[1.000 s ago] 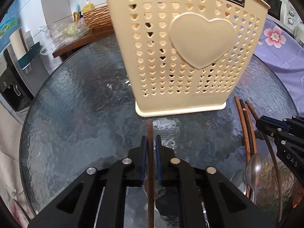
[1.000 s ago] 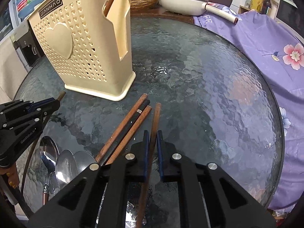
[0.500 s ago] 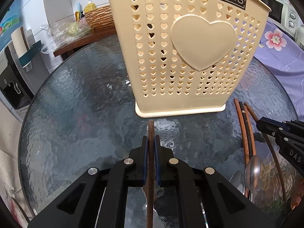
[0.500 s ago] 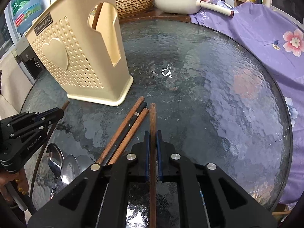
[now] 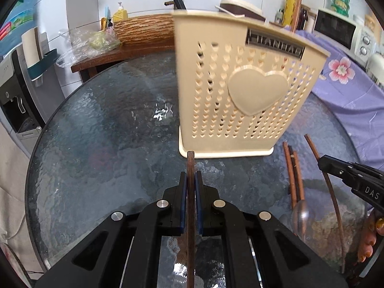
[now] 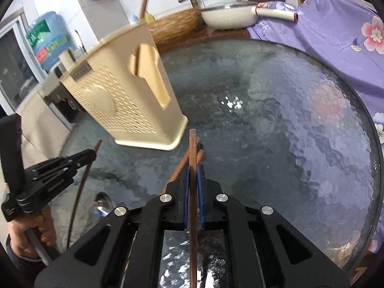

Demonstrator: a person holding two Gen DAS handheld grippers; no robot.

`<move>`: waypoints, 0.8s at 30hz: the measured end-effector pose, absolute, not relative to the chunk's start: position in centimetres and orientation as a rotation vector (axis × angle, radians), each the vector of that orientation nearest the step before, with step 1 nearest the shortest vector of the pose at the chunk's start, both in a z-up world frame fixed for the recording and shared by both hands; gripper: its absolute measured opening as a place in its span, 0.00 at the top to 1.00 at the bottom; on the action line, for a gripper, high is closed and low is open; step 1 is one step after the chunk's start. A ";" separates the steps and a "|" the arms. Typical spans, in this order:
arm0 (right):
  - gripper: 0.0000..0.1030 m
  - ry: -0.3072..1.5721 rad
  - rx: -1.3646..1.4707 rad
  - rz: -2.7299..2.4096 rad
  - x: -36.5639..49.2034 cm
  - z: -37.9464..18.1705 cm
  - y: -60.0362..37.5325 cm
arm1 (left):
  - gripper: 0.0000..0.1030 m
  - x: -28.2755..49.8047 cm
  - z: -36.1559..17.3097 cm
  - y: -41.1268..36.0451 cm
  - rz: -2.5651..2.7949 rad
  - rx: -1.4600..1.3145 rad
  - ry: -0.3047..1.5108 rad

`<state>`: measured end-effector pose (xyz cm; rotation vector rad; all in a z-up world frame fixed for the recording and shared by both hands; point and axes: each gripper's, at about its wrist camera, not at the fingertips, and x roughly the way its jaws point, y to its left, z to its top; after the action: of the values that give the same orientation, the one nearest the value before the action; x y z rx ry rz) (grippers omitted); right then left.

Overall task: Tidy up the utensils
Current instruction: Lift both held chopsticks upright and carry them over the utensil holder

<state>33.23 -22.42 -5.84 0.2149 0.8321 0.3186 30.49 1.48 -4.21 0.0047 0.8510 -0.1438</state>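
A dark brown wooden chopstick [image 5: 190,206] is pinched between the blue-padded jaws of the left black two-finger gripper [image 5: 191,182], which are closed tightly against it; the stick runs forward along the fingers and its blunt tip is seen just in front of the base of the cream perforated plastic utensil holder [image 5: 242,91] with a raised heart on its face. A second brown wooden chopstick [image 6: 192,192] is clamped in the same way by the right black two-finger gripper [image 6: 193,175], its jaws pressed shut on it, and its tip is pointed toward the holder's near corner. The holder is stood upright on the round, dark, textured glass table [image 6: 300,132]. In the right wrist view, a tall slot is shown in the holder's side wall. A small bundle of reddish-brown wooden chopsticks [image 5: 294,175] is left lying on the glass to the right of the holder, between the two grippers. Beside their lower ends the bowl of a shiny metal spoon [image 5: 300,213] is seen; other spoons may be lying there, but this cannot be told through the blur. A purple cloth with pink flowers [image 6: 336,31] is draped along the table's far right edge.
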 end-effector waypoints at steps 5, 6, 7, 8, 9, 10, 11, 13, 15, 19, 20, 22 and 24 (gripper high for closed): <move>0.93 0.773 0.245 0.379 32.1 -3.9 -22.8 | 0.94 29.8 -2.6 2.1 -0.172 -0.045 0.823; 0.93 0.765 0.249 0.390 31.7 -3.6 -22.8 | 0.94 29.4 -2.2 2.1 -0.176 -0.052 0.814; 0.93 0.756 0.253 0.402 31.4 -3.1 -22.8 | 0.94 29.4 -2.0 2.2 -0.181 -0.056 0.809; 0.93 0.749 0.253 0.410 31.2 -2.8 -22.9 | 0.94 29.4 -1.7 2.5 -0.187 -0.062 0.801; 0.93 0.740 0.252 0.417 31.0 -2.5 -22.9 | 0.94 29.0 -1.4 2.4 -0.193 -0.068 0.794; 0.93 0.729 0.249 0.424 30.8 -2.1 -22.9 | 0.94 28.5 -0.9 2.5 -0.200 -0.077 0.781; 0.93 0.720 0.247 0.429 30.5 -1.8 -22.9 | 0.94 27.9 -0.5 2.3 -0.204 -0.082 0.772; 0.93 0.696 0.256 0.439 29.9 -1.0 -23.1 | 0.94 27.2 0.4 2.4 -0.214 -0.089 0.749; 0.93 0.667 0.266 0.451 29.2 -0.1 -23.4 | 0.94 26.5 1.5 2.5 -0.222 -0.097 0.721; 0.93 0.618 0.256 0.459 27.7 1.5 -23.5 | 0.94 25.4 3.1 2.7 -0.240 -0.101 0.676; 0.93 0.608 0.250 0.459 27.3 1.7 -23.5 | 0.94 25.2 3.5 2.6 -0.244 -0.100 0.666; 0.93 0.586 0.235 0.463 26.6 2.3 -23.5 | 0.94 24.6 4.2 2.4 -0.249 -0.096 0.645; 0.93 0.574 0.227 0.463 26.2 2.8 -23.5 | 0.94 24.0 4.9 2.3 -0.252 -0.092 0.625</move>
<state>26.24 -23.48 2.81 0.2268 0.5740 0.4632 24.00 2.29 4.87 -0.0917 0.6248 -0.2525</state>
